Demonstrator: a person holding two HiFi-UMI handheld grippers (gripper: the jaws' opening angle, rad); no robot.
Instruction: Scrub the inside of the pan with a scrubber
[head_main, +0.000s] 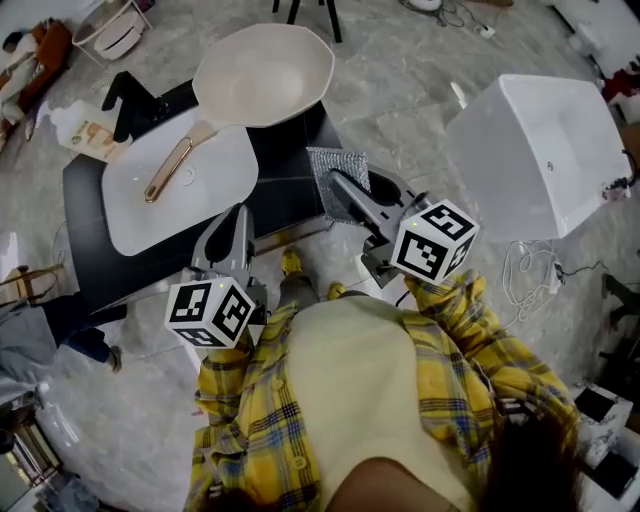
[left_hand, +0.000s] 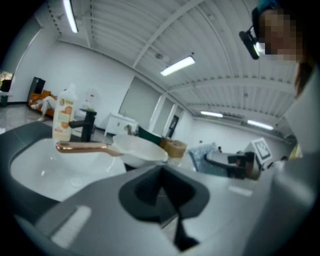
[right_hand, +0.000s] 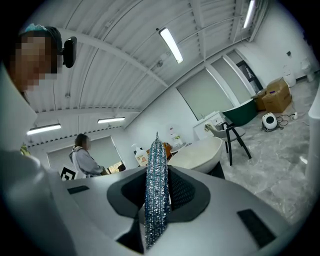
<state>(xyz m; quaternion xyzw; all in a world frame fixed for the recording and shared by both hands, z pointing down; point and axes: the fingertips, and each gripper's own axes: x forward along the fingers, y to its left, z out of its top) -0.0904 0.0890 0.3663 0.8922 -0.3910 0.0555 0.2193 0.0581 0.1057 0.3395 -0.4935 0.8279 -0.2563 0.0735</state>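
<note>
A cream pan (head_main: 265, 72) with a copper handle (head_main: 172, 167) rests on the black counter, its handle reaching over the white sink (head_main: 130, 205). My right gripper (head_main: 338, 188) is shut on a silver mesh scrubber (head_main: 336, 176), held just right of the counter and below the pan. In the right gripper view the scrubber (right_hand: 155, 190) stands edge-on between the jaws, the pan (right_hand: 197, 154) beyond it. My left gripper (head_main: 240, 222) is shut and empty over the counter's front edge. In the left gripper view the pan (left_hand: 137, 149) lies ahead, and the right gripper with the scrubber (left_hand: 207, 155) is at the right.
A black faucet (head_main: 128, 100) and a soap bottle (head_main: 78, 132) stand behind the sink. A white tub (head_main: 540, 155) sits on the floor at the right, with cables (head_main: 530, 275) beside it. A person stands far off in the right gripper view.
</note>
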